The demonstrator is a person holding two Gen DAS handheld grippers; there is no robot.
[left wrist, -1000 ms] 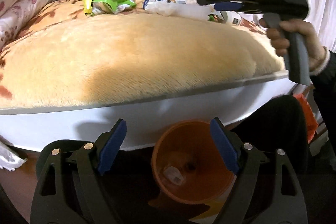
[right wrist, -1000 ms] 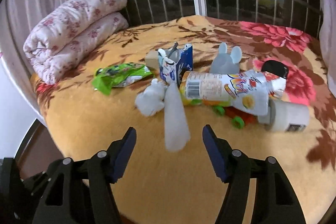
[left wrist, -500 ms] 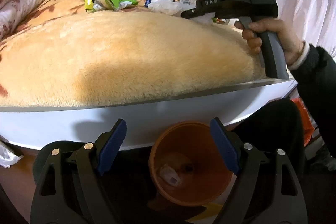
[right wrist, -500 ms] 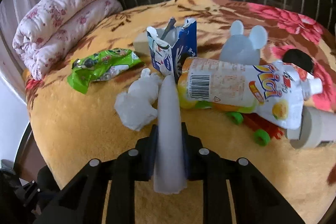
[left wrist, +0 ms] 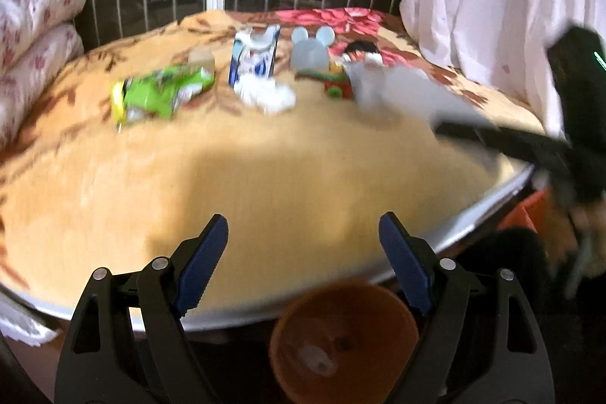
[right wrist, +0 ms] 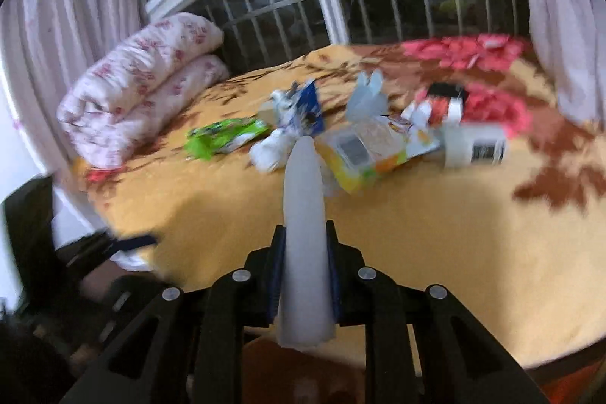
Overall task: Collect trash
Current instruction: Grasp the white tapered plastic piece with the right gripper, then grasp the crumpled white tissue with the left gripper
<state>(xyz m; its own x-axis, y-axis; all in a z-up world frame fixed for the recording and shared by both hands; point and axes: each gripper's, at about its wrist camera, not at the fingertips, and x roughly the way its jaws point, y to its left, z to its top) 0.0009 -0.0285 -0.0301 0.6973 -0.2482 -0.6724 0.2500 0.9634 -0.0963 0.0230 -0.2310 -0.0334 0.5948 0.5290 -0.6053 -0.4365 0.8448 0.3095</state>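
One bed with an orange flowered blanket fills both views, a folded pink quilt at its far left. Below its near edge stands an orange bin. Trash lies in a far cluster: a yellow pouch, a green wrapper, a blue-and-white carton; blur makes the labels unreadable. The right claw is clenched on a white cone-shaped wrapper, long axis along the fingers, narrow tip pointing far toward the cluster. The left claw hangs released over the bed's near edge.
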